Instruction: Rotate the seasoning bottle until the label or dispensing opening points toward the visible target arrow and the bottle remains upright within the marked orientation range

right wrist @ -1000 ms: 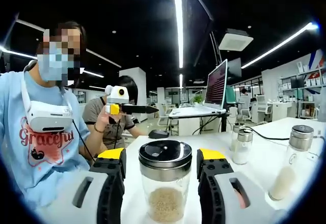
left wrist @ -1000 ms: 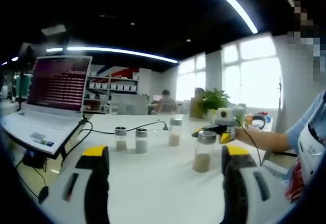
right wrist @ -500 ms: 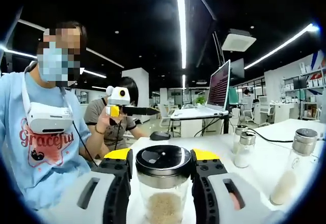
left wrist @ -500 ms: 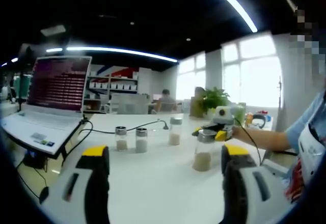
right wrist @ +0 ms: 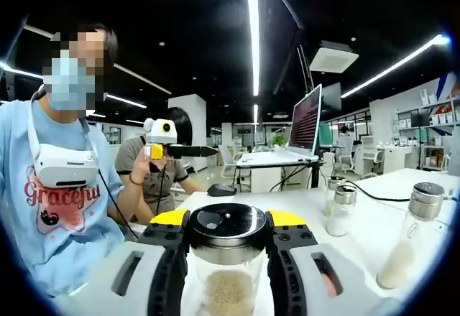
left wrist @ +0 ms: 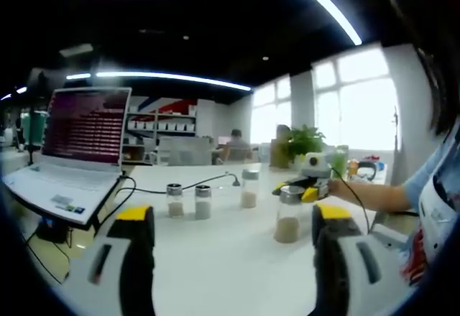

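Observation:
The seasoning bottle [right wrist: 228, 291], clear glass with pale grains and a black and silver lid, stands upright on the white table [right wrist: 359, 240] right in front of the right gripper view's camera. My right gripper [right wrist: 228, 224] is shut on it, its yellow-tipped jaws pressed against both sides of the lid. In the left gripper view the same bottle [left wrist: 289, 215] stands at the right with the right gripper [left wrist: 307, 185] on its cap. My left gripper [left wrist: 230, 258] is open with nothing between its jaws, well back from the bottle. It appears in the right gripper view as the left gripper [right wrist: 162, 142], held up in a hand.
Two short shakers [left wrist: 188, 201] and a taller one [left wrist: 249, 188] stand mid-table. An open laptop [left wrist: 72, 158] sits at the left with a cable running from it. A plant [left wrist: 302, 142] is at the back. A mouse [right wrist: 221, 189] lies near the table edge, beside a seated person.
My right gripper's jaws have closed from apart onto the seasoning bottle's lid. The left gripper stays open; its view has shifted only slightly.

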`<state>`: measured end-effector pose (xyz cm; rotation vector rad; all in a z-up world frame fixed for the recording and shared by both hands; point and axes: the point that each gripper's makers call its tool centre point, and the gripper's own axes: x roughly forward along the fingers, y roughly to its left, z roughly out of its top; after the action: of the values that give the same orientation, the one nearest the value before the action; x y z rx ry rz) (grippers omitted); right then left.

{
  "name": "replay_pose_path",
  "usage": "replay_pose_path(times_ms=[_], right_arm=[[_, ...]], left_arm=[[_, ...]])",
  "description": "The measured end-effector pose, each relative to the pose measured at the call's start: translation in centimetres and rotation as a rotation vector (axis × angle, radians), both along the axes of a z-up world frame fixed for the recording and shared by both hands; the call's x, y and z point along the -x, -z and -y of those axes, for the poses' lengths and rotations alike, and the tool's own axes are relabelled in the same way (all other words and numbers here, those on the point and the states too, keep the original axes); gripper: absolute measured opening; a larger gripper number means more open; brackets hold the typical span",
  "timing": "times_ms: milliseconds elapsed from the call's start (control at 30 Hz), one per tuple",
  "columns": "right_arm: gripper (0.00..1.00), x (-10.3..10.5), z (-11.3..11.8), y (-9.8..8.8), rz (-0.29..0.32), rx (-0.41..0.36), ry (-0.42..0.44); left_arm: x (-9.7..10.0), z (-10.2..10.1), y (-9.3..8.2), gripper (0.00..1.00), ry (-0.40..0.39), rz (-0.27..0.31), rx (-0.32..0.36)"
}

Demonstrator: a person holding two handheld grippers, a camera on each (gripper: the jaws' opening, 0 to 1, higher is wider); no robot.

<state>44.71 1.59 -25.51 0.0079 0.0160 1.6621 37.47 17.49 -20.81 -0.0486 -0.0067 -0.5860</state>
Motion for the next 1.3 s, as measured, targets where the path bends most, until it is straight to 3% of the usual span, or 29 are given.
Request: replay_pose_path(times_ms=[467, 733, 833, 933, 1300], right_arm=[[0.41, 0.3, -0.2, 0.2, 0.016, 0.031, 0.057], [0.41, 0.4, -0.2, 0.2, 0.029, 0.055, 0.091], [0.41, 0.3, -0.1, 0.2, 0.028, 0.063, 0.098], [0.41, 0.3, -0.1, 0.2, 0.025, 0.071, 0.109], [0.41, 0.2, 0.1, 0.2, 0.013, 0.096, 0.216]], left_arm=[[0.4, 0.2, 0.3, 0.97, 0.018, 0.001, -0.019], [0.8, -0.3, -0.6, 0.96, 0.016, 0.012, 0.038], [0.5, -0.4, -0.2, 0.96, -0.012, 0.013, -0.019], [0.4, -0.4, -0.1, 0.96, -0.017, 0.01, -0.026], [0.3, -1.0, -0.5, 0.96, -0.022, 0.008, 0.018]])
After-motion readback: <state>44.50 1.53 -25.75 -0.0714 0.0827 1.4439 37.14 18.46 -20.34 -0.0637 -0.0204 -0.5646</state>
